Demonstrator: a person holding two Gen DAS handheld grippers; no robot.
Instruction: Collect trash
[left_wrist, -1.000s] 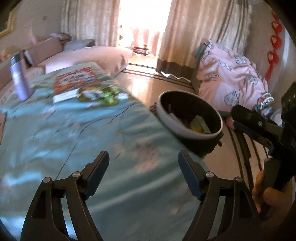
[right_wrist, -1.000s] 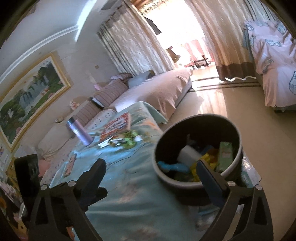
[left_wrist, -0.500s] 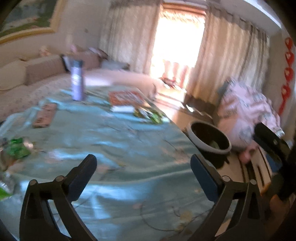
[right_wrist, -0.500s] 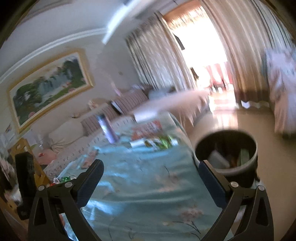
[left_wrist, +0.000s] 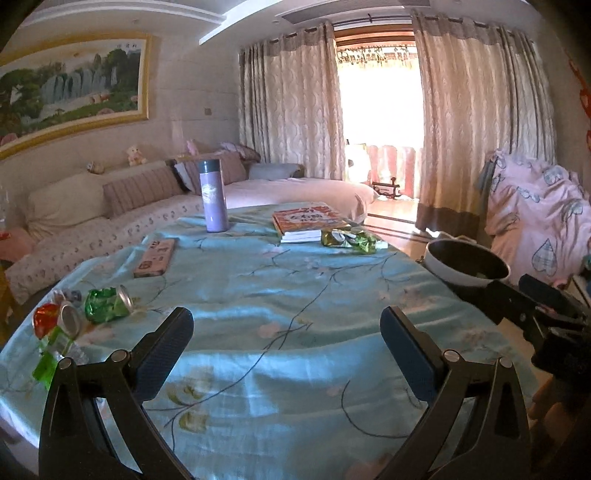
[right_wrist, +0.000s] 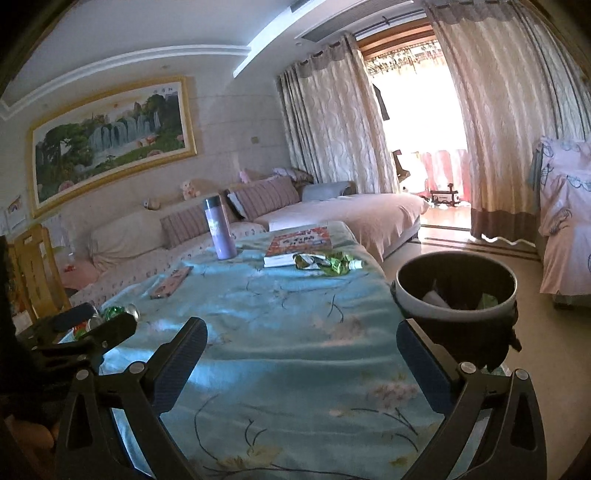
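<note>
A round table with a light blue cloth (left_wrist: 288, 295) holds trash. A crushed green can (left_wrist: 107, 303) and a red can (left_wrist: 55, 319) lie at its left edge. Green and gold wrappers (left_wrist: 349, 240) lie at the far side by a book; they also show in the right wrist view (right_wrist: 328, 263). A dark trash bin (right_wrist: 456, 306) with trash inside stands on the floor at the table's right edge, and shows in the left wrist view (left_wrist: 467, 263). My left gripper (left_wrist: 286, 343) is open and empty above the near cloth. My right gripper (right_wrist: 301, 362) is open and empty, left of the bin.
A purple flask (left_wrist: 213, 195), a red book (left_wrist: 308, 221) and a pink flat case (left_wrist: 154, 257) lie on the table. A sofa (right_wrist: 332, 210) runs behind it. A chair under a pink cover (left_wrist: 543, 218) stands at the right. A wooden chair (right_wrist: 37, 273) stands at the left.
Both grippers have pulled back from over the bin and levelled out toward the table. The bin now sits farther off at the right, and the cans at the table's left edge have come into view.
</note>
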